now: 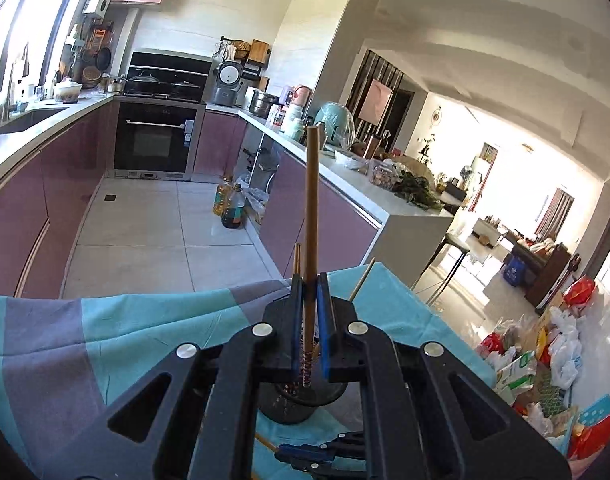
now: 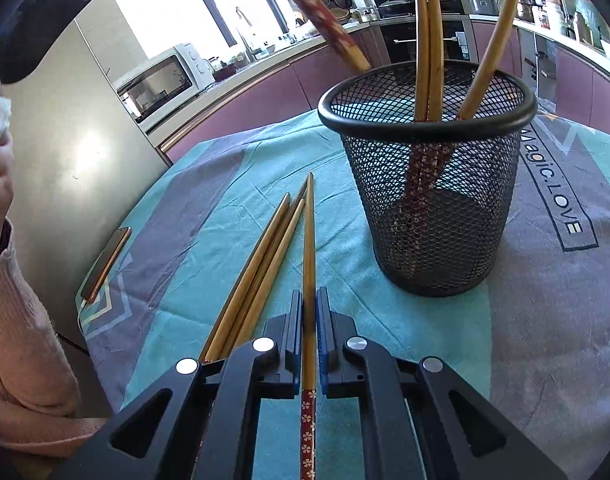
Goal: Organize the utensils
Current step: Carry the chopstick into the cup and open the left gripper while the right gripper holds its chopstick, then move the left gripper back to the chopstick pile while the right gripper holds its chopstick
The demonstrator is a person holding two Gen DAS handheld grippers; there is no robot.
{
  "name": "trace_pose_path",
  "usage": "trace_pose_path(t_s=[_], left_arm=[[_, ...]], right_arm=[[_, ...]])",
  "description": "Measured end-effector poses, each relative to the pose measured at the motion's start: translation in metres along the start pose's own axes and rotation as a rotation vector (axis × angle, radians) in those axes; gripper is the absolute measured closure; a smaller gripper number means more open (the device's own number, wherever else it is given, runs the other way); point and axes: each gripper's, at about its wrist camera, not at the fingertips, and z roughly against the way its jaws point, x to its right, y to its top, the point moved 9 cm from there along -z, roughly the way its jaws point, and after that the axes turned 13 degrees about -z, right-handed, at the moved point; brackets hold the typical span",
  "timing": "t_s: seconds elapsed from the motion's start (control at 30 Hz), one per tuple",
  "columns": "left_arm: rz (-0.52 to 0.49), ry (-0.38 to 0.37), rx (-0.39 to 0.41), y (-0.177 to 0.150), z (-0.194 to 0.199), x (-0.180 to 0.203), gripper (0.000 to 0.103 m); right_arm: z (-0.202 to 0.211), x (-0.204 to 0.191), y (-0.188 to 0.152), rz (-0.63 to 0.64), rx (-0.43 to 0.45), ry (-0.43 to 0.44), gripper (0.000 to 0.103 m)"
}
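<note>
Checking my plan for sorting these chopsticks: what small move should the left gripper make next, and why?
Probably lower it: the left gripper, shut on a wooden chopstick, holds it upright with its patterned end at the black mesh cup.

The left hand-held gripper is showing a matte black frame of angular linkage arms with triangular cut-outs, four round silver pivot screws sitting across its top, and blue pads lining the inner faces of its two black fingers. The right hand-held gripper is showing the same build. A fuzzy pale pink sleeve is covering the person's forearm, and dark navy fabric is hanging above it.
</note>
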Motion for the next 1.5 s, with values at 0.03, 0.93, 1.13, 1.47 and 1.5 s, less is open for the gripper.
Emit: trace_pose_path(t_s=[0.03,0.93,1.13,1.47,1.5], left_arm=[[-0.011,0.001,-0.026,-0.002,-0.008,0.001,0.096],[-0.029,0.143,-0.430,-0.200,-0.056,-0.046,0.063],[-0.034,0.124,-0.493,-0.242,-0.061,-0.039,0.063],[-0.020,0.117,-0.511,-0.256,-0.063,-0.037,0.077],[-0.016,0.114,-0.512,-0.254,-0.062,-0.036,0.077]], right_arm=[[-0.001,-0.001,0.000,0.000,0.001,-0.001,0.097],[-0.005,-0.005,0.006,0.002,-0.005,-0.005,0.097],[-0.010,-0.008,0.002,0.006,-0.019,-0.014,0.097],[-0.017,-0.008,0.002,0.019,-0.029,-0.050,0.097],[-0.018,-0.009,0.002,0.020,-0.032,-0.054,0.097]])
